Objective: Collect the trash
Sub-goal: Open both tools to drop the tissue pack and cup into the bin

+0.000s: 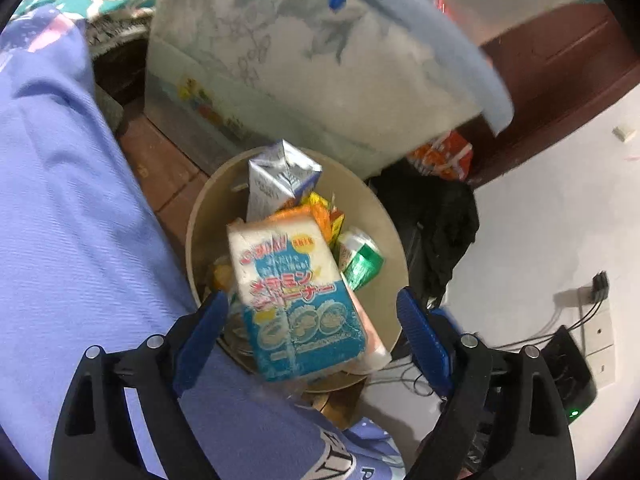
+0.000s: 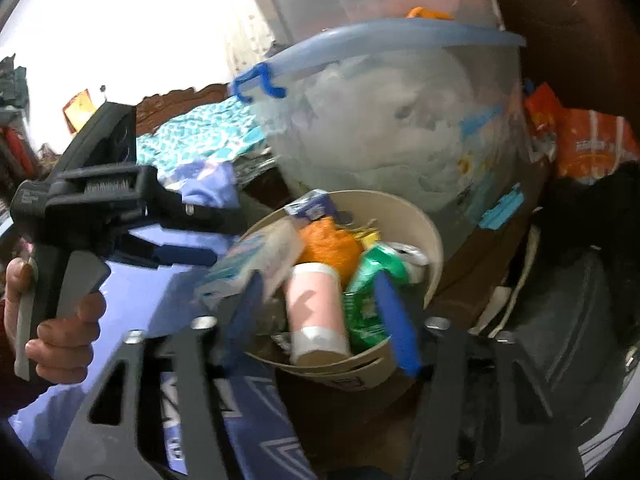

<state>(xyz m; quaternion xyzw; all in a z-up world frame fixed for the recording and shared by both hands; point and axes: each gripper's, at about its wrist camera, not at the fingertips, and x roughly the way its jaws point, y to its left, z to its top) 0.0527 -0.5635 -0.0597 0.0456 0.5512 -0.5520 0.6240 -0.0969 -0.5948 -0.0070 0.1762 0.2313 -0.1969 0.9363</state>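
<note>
Left claw point(image 1: 310, 344) spread wide above the round bin point(image 1: 200, 216), a blue-and-white sponge packet point(image 1: 296, 300) loose between its fingers (untouched). Right claw point(image 2: 320, 320) partly apart, gripping nothing.

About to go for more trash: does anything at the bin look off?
Yes. The bin is overfull. The blue and white box lies tilted on top of the heap, between the open left gripper fingers, overhanging the near rim, so it could slide out.

A beige bin point(image 1: 200, 216) holds a blue-and-white packet point(image 1: 300, 300) and a green wrapper point(image 1: 362, 262). Behind it, teal patterned cloth point(image 2: 192, 136).
</note>
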